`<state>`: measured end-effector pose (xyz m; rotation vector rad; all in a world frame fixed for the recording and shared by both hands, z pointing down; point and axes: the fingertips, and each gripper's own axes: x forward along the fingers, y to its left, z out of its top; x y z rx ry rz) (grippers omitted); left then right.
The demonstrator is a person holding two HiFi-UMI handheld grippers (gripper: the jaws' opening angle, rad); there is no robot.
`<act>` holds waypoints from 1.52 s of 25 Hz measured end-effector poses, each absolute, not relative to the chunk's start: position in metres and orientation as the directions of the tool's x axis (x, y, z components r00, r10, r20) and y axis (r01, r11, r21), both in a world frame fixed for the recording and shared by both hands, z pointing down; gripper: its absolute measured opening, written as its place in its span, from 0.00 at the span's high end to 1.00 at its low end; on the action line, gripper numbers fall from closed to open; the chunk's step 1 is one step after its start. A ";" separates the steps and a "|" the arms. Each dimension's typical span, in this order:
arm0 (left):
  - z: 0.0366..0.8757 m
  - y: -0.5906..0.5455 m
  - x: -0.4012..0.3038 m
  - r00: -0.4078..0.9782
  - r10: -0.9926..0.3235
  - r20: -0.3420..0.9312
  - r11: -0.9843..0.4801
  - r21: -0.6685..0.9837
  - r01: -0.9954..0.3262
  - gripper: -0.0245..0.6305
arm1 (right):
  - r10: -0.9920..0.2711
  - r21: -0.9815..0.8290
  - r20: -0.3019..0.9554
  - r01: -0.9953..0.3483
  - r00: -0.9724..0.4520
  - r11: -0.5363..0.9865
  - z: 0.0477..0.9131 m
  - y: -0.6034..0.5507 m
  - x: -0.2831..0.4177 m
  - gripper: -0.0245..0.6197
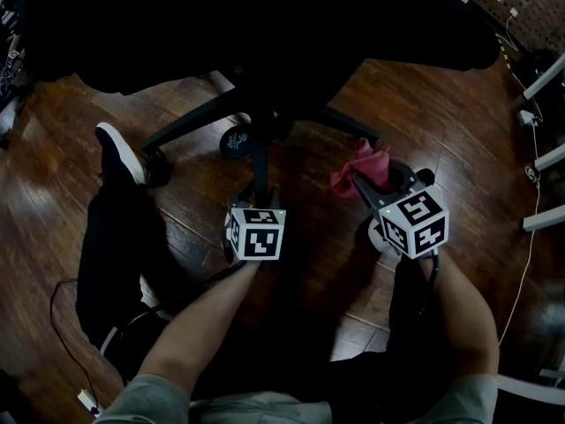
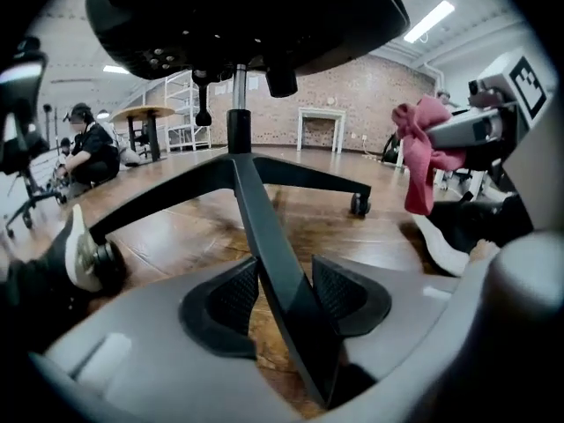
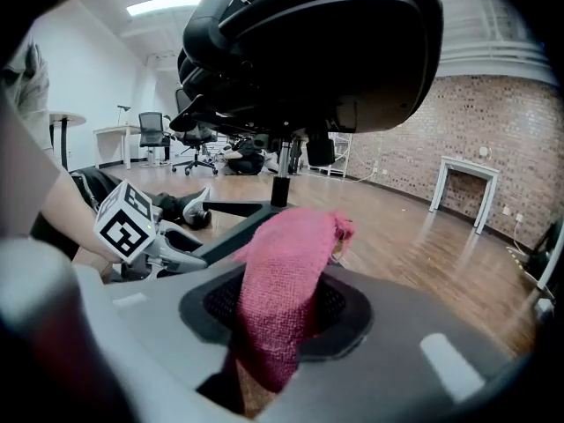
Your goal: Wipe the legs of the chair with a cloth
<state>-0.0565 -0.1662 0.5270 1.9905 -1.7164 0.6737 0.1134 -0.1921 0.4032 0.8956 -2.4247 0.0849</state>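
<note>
The left hand-held gripper [image 1: 255,208] sits astride one slim black leg [image 2: 264,227] of the black office chair's [image 1: 265,25] star base. Its jaws are narrowed around the leg: one pad lies against it, and a thin gap shows at the other. The right hand-held gripper [image 1: 375,194] is clamped on a crumpled pink woven cloth [image 3: 286,280]. The cloth hangs above the glossy wooden floor [image 1: 424,131], to the right of the base and near the castor [image 2: 359,205] of a neighbouring leg, apart from it.
</note>
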 end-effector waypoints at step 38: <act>0.546 -0.106 -0.171 0.171 -0.662 0.730 -0.500 -0.260 -0.826 0.66 | -0.486 0.181 0.554 -0.472 -0.676 0.863 0.396 -0.170 0.047 0.77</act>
